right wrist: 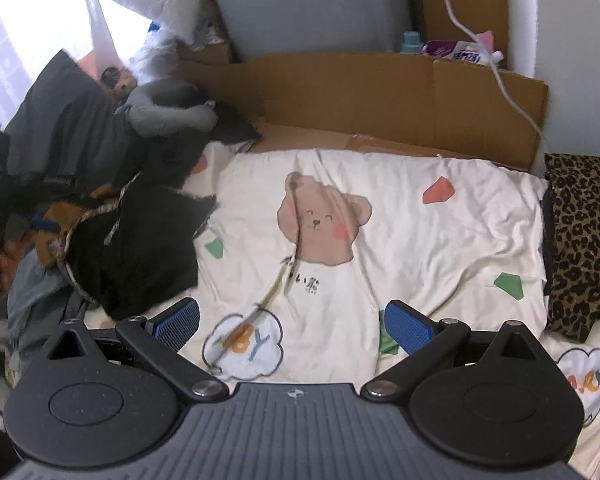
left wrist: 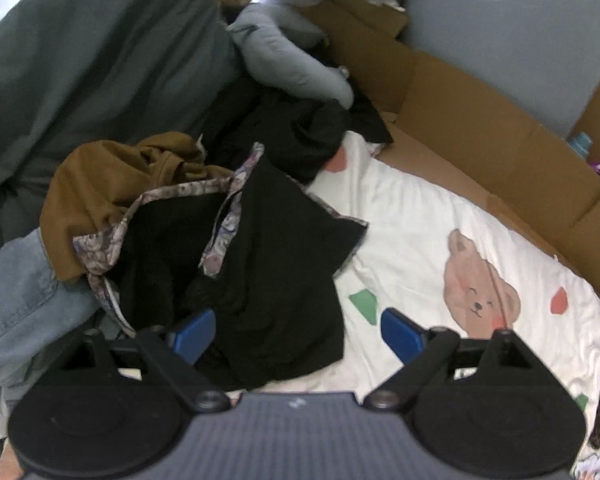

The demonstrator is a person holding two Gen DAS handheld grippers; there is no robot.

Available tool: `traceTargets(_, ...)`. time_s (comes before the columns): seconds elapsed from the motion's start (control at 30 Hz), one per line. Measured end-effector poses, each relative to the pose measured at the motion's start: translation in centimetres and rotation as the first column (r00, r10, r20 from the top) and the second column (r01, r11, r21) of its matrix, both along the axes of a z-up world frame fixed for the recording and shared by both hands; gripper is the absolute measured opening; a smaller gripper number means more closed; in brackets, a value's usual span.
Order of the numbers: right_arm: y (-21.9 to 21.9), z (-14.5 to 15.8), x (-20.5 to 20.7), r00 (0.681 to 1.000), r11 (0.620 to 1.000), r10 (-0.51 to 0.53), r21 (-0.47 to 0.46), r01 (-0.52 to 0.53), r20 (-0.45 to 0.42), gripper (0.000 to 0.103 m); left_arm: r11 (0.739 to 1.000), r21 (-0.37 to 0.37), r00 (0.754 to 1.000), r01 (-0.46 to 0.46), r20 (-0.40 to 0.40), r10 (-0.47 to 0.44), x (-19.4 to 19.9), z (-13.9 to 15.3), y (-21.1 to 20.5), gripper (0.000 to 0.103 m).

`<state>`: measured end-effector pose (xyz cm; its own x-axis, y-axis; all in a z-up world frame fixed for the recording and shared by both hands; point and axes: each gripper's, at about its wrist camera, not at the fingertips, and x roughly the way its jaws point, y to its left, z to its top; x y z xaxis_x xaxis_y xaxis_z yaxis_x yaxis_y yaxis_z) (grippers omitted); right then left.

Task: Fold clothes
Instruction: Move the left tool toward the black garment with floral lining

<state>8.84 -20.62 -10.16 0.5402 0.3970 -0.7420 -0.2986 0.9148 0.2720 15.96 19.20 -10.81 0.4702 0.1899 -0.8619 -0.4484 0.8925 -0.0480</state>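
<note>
A black garment with floral trim (left wrist: 260, 256) lies crumpled on a white bear-print sheet (left wrist: 440, 216); it shows too in the right wrist view, black garment (right wrist: 140, 248) at the left. My left gripper (left wrist: 298, 334) hangs open just over its near edge, blue pads wide apart, the left pad above the cloth. A brown garment (left wrist: 108, 184) and a light denim piece (left wrist: 24, 300) lie piled to its left. My right gripper (right wrist: 292, 326) is open above the sheet (right wrist: 440, 240), holding nothing.
Cardboard (right wrist: 360, 96) lines the far edge of the bed. A dark grey blanket (left wrist: 92, 60) and a grey plush toy (right wrist: 168, 108) sit at the back left. A leopard-print cloth (right wrist: 584, 240) lies at the right. A white cable (right wrist: 500, 68) hangs at the back right.
</note>
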Motion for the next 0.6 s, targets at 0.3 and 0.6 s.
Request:
traceTargets(0.3, -0.7, -4.7, 0.7, 0.998, 0.998, 0.064, -0.023, -0.064, -0.003, 0.101, 0.997, 0.076, 1.0, 0.001, -0.012, 0.0, 2.1, -4.9, 3.8, 0.08)
traceTargets(0.6, -0.1, -8.6, 1.0, 0.994, 0.997, 0.076, 0.027, -0.074, -0.082, 0.098, 0.99, 0.065, 0.991, 0.129, -0.051, -0.125, 4.2, -9.4, 6.6, 0.077)
